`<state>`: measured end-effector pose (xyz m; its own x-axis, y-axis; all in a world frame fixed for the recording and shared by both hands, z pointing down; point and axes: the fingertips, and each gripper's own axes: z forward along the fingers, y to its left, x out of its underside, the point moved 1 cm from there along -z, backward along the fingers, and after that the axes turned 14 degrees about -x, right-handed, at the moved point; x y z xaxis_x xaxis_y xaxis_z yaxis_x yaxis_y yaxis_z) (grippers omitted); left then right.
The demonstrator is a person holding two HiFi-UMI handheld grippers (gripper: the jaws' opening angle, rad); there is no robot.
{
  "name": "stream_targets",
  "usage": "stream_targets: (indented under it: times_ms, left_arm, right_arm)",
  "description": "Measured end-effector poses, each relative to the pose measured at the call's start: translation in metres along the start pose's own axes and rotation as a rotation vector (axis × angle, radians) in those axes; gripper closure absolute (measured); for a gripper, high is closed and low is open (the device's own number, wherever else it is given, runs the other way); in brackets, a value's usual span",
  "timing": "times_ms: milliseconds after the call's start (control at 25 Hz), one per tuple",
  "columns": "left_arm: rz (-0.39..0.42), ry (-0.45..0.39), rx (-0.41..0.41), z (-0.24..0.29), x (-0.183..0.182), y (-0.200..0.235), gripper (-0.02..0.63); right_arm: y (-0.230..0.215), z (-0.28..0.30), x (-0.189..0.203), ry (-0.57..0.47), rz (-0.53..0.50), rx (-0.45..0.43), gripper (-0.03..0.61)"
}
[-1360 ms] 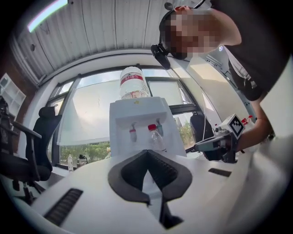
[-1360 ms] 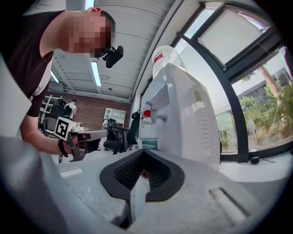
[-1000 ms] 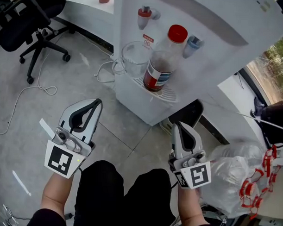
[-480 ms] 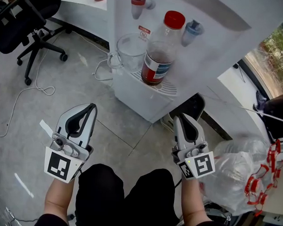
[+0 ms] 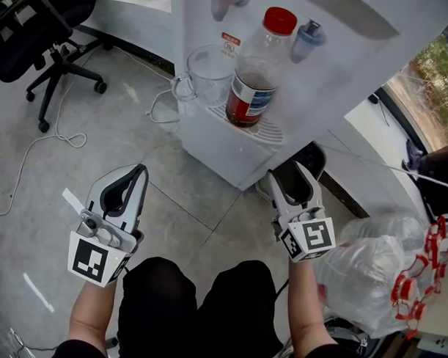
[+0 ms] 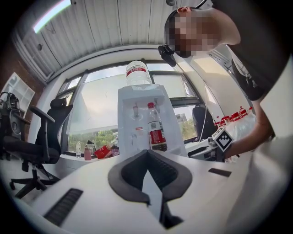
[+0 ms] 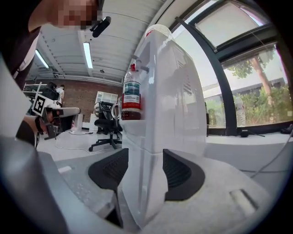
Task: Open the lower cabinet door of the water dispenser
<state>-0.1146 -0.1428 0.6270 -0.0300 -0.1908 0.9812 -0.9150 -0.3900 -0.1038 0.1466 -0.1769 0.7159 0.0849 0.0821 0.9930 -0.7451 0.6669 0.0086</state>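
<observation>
Lower cabinet door (image 5: 210, 146): the white front panel under the drip tray (image 5: 272, 135) of the water dispenser (image 5: 345, 61), found in the upper middle of the head view. It is noted flush with the body, not yet opened.

On the drip tray a bottle (image 5: 251, 87) with red cap and red label is stood upright. A clear jug (image 5: 209, 70) is set just beside it on the left. A red tap (image 5: 221, 1) and a blue tap (image 5: 310, 32) are seen above them.

Right gripper (image 5: 290, 175) is held low, near the dispenser's bottom right corner. Its jaws have just been opening and are spread wide. In the right gripper view the dispenser's corner edge is framed in the gap. Neither pad is pressed on it, and whether it reaches between them cannot be told.

Left gripper (image 5: 139, 172) is held well apart from the dispenser, over the tiled floor (image 5: 76, 199). Its jaws are brought together at the tips, with nothing between.

Further out: office chair (image 5: 39, 21) at upper left, cable (image 5: 45, 143) looped on the floor, plastic bag (image 5: 364, 271) at right, black-clad knees (image 5: 197, 306) at the bottom edge
</observation>
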Motion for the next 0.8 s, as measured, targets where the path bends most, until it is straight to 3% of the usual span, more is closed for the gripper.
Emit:
stream_targets:
  times_ms: [160, 520, 800]
  left_arm:
    - [-0.025, 0.022, -0.006, -0.002, 0.011, 0.003, 0.606]
    - [-0.022, -0.013, 0.004, -0.003, 0.011, 0.006, 0.606]
    - [-0.037, -0.007, -0.025, -0.004, 0.016, 0.01, 0.606]
  right_arm:
    - [-0.017, 0.013, 0.016, 0.019, 0.014, 0.045, 0.357]
    - [-0.03, 0.02, 0.022, 0.013, 0.059, 0.048, 0.35]
    - [-0.028, 0.016, 0.019, 0.003, 0.067, 0.055, 0.387]
